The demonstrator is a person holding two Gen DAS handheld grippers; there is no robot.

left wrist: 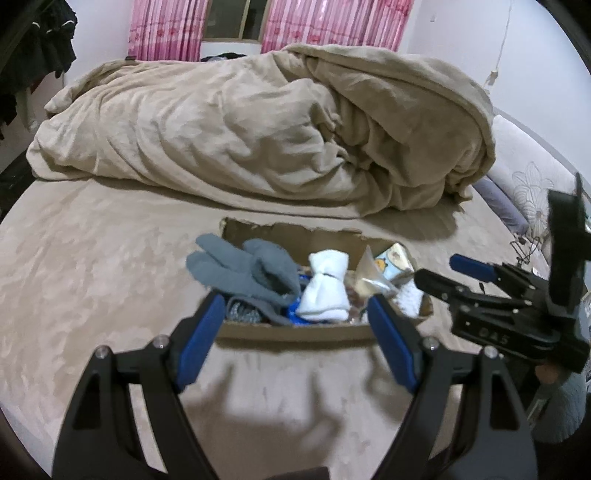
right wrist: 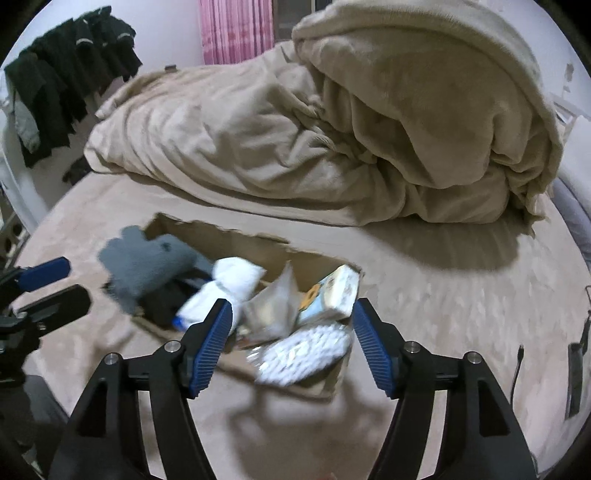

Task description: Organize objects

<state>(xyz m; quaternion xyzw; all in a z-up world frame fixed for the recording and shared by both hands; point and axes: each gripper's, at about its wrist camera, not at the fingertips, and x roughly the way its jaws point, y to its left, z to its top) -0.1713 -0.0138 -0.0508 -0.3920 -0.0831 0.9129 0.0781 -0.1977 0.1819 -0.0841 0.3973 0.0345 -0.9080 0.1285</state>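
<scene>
A torn cardboard box [left wrist: 295, 331] sits on the bed, also in the right wrist view [right wrist: 236, 240]. In it lie grey socks [left wrist: 240, 271], a white rolled sock [left wrist: 325, 291], a clear packet [left wrist: 369, 277], a cartoon-printed pack [left wrist: 393, 260] and a white fluffy item [right wrist: 306, 354]. My left gripper [left wrist: 295, 339] is open and empty, just in front of the box. My right gripper [right wrist: 291, 343] is open and empty, its fingers on either side of the box's right end; it also shows in the left wrist view [left wrist: 443, 273].
A bunched beige duvet [left wrist: 277, 125] fills the back of the bed. Dark clothes [right wrist: 66, 74] hang at the left. Pink curtains [left wrist: 332, 22] cover the window. A cable [right wrist: 517, 369] lies on the bed at the right.
</scene>
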